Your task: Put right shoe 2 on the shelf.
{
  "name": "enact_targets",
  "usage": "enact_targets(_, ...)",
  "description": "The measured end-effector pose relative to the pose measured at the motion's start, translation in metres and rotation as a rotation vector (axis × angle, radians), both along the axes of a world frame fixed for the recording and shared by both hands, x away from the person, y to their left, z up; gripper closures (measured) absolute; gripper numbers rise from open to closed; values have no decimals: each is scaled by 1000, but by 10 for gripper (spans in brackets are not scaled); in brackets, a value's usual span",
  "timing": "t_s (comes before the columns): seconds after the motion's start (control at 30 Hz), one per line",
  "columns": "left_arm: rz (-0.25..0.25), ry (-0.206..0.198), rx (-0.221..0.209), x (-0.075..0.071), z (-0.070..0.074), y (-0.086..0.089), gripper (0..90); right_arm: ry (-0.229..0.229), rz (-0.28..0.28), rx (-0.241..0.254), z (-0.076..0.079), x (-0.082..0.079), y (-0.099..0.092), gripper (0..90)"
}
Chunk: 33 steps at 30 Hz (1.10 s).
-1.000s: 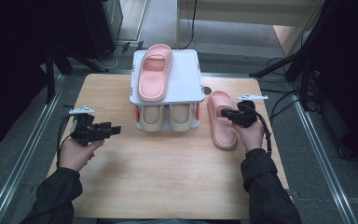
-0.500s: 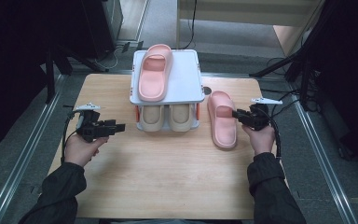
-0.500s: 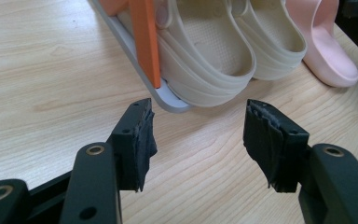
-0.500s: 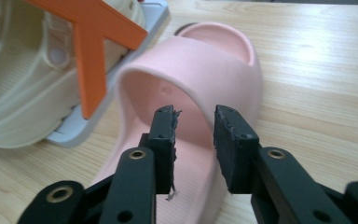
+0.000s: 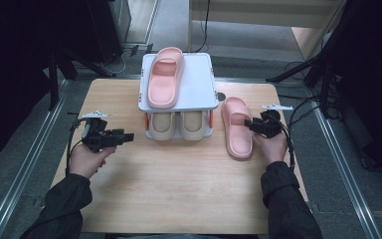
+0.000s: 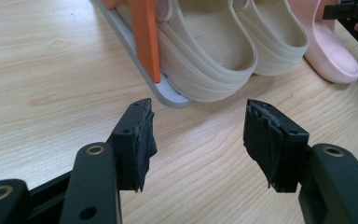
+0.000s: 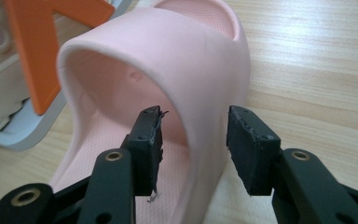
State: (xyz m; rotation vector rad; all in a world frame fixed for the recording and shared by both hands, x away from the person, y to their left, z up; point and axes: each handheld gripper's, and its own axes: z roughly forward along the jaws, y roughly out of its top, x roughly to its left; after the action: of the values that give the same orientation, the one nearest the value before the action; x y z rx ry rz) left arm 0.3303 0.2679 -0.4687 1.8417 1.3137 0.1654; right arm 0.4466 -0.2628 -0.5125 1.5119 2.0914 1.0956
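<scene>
One pink slipper lies on the wooden table just right of a small two-tier rack. Its mate rests on the rack's white top, and a beige pair fills the lower tier. My right gripper is at the table slipper's right side. Its jaws have just been opening. In the right gripper view they straddle the strap's side wall, one pad inside and one outside, not pressing. My left gripper hovers open and empty left of the rack, facing the beige pair.
Orange uprights hold up the rack's top. Bare wood spreads across the front half of the table. Metal rails run along both table sides, and dark stands and cables crowd the floor beyond.
The right gripper's jaws have spread apart around the pink slipper's strap, and that hand has edged slightly right. The slipper stays on the table. The left hand has kept still.
</scene>
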Motion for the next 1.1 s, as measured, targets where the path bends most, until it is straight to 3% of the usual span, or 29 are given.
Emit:
enact_targets(0.13, 9, 4, -5, -2, -1, 3, 427, 21, -29, -15, -6, 10, 3, 613)
enact_targets(0.33, 24, 7, -10, -6, -2, 7, 427, 31, -56, -16, -3, 13, -2, 785)
enact_targets(0.4, 26, 8, -17, -8, -3, 8, 427, 47, -63, 14, -3, 14, -4, 834)
enact_targets(0.47, 24, 9, -18, -8, -3, 8, 428, 53, -54, 51, -2, 15, -7, 828)
enact_targets(0.53, 24, 12, -17, -8, -4, 7, 428, 54, -72, 22, -1, 14, -5, 845)
enact_targets(0.57, 23, 12, -17, -7, -4, 7, 428, 70, -86, 33, 0, 14, -4, 847)
enact_targets(0.63, 22, 10, -17, -7, -4, 6, 428, 100, -118, 86, 4, 14, -7, 848)
enact_targets(0.7, 20, 12, -18, -6, -4, 6, 428, 102, -133, 109, 8, 13, -10, 849)
enact_targets(0.83, 28, 10, -28, -6, -2, 7, 428, 117, -164, 130, 25, 12, -12, 850)
enact_targets(0.93, 33, 9, -30, -5, -1, 9, 428, 115, -156, 95, 43, 15, -9, 849)
enact_targets(1.1, 31, 9, -19, -2, -1, 7, 430, 70, -157, 79, 84, 18, -4, 847)
